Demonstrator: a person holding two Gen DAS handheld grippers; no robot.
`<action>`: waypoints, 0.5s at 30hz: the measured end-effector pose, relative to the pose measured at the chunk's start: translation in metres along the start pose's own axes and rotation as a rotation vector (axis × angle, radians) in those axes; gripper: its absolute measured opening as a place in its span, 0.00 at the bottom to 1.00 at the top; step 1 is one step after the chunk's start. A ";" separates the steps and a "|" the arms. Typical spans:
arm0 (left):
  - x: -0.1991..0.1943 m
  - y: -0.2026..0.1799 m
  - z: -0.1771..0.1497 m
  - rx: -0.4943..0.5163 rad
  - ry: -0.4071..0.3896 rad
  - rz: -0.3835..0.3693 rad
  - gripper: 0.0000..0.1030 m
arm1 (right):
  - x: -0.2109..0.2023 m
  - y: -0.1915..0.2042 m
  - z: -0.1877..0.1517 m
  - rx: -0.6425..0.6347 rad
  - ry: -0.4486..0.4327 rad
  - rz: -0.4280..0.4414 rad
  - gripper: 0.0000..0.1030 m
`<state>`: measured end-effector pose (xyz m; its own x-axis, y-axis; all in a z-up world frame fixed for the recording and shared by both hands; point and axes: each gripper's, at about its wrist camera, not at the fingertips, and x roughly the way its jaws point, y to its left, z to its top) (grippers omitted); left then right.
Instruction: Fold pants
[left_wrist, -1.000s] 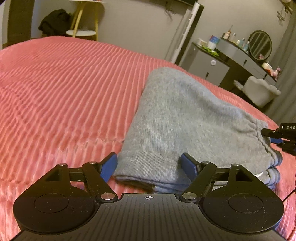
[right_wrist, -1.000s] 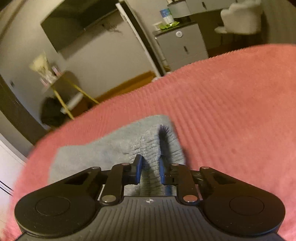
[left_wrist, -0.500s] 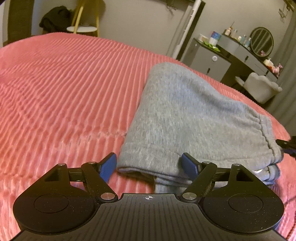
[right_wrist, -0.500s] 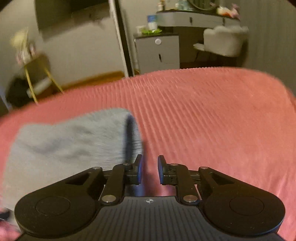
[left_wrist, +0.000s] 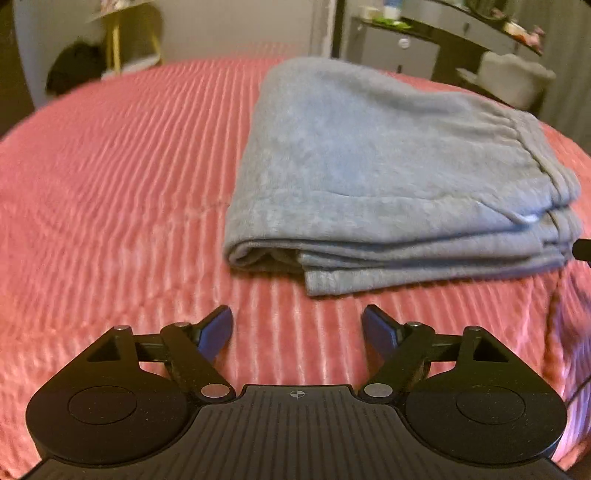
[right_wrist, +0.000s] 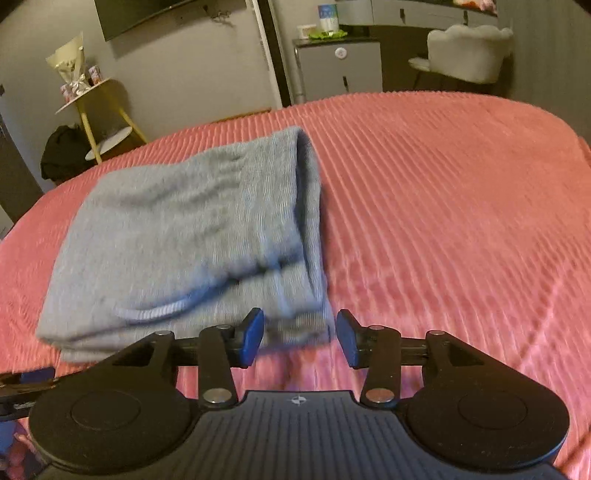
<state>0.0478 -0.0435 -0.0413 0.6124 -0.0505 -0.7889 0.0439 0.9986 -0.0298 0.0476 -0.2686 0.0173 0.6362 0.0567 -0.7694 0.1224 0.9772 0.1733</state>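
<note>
The grey sweatpants (left_wrist: 388, 177) lie folded in a thick stack on the pink ribbed bedspread (left_wrist: 110, 192). In the right wrist view the pants (right_wrist: 184, 236) show their gathered waistband and a drawstring. My left gripper (left_wrist: 297, 328) is open and empty, a short way back from the stack's near edge. My right gripper (right_wrist: 300, 336) is open and empty, just short of the stack's waistband corner. The left gripper's tip shows at the left edge of the right wrist view (right_wrist: 22, 387).
A yellow side table (right_wrist: 99, 114) with a dark bundle beneath stands beyond the bed. A grey cabinet (right_wrist: 340, 70), a white chair (right_wrist: 469, 51) and a dressing table (left_wrist: 480, 33) stand past the far edge.
Both grippers pulled back from the pants. My left gripper no longer straddles the stack's edge. My right gripper let go of the waistband and opened wider.
</note>
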 end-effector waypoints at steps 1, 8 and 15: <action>-0.002 -0.002 -0.001 0.009 0.004 -0.009 0.81 | -0.002 -0.001 -0.005 -0.006 0.013 0.013 0.47; -0.025 0.002 -0.023 -0.061 0.035 -0.097 0.83 | -0.022 0.013 -0.058 -0.041 0.153 0.073 0.86; -0.067 -0.017 -0.034 0.080 -0.037 0.004 0.87 | -0.050 0.066 -0.080 -0.194 0.075 0.003 0.96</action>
<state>-0.0205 -0.0562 -0.0091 0.6414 -0.0490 -0.7657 0.1039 0.9943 0.0235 -0.0375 -0.1906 0.0177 0.5771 0.0679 -0.8139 -0.0332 0.9977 0.0597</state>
